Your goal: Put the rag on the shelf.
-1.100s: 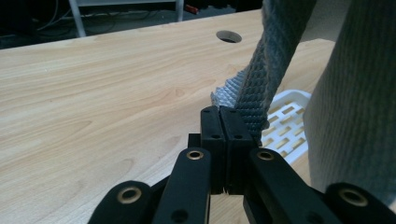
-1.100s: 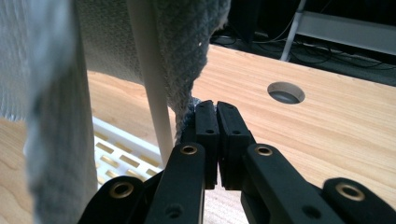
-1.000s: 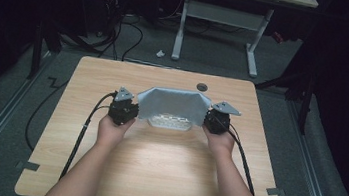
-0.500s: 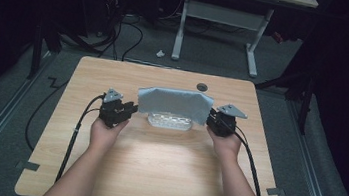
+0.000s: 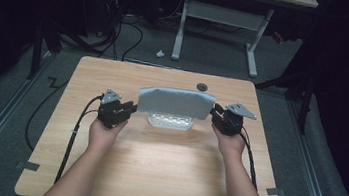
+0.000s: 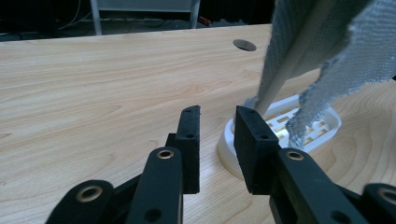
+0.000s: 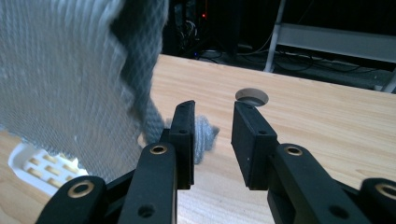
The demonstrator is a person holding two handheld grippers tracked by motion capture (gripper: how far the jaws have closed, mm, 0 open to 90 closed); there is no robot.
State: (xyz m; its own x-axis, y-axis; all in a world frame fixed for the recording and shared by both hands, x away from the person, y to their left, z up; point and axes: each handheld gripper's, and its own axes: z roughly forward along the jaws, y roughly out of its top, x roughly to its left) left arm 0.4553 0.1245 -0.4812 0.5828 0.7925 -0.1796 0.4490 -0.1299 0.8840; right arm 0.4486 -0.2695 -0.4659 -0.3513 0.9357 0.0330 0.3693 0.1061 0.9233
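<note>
Grey cloth [image 5: 176,101] hangs draped over a white slotted tray [image 5: 170,121] at mid worktop [image 5: 153,176], slightly toward the far side. The cloth looks stretched flat and wide, covering the far part of the tray; the tray's near edge pokes out below it. In the left gripper view the cloth [image 6: 327,56] hangs over a pale rod or edge that leans down into the tray [image 6: 280,126].

Left tongs [image 5: 131,109] sit just beside the cloth's left end, jaws part open with nothing between them; they have just been opening. In their own view the left tongs [image 6: 217,116] stand clear of the cloth, tray rim just behind them.

Right tongs [image 5: 215,112] sit just beside the cloth's right end, jaws part open, also just been opening. In their own view the right tongs [image 7: 214,112] have an empty gap; a bunched bit of cloth [image 7: 70,70] lies right behind the left jaw, contact unclear.

Round hole [image 5: 202,87] in the worktop beyond the cloth.
</note>
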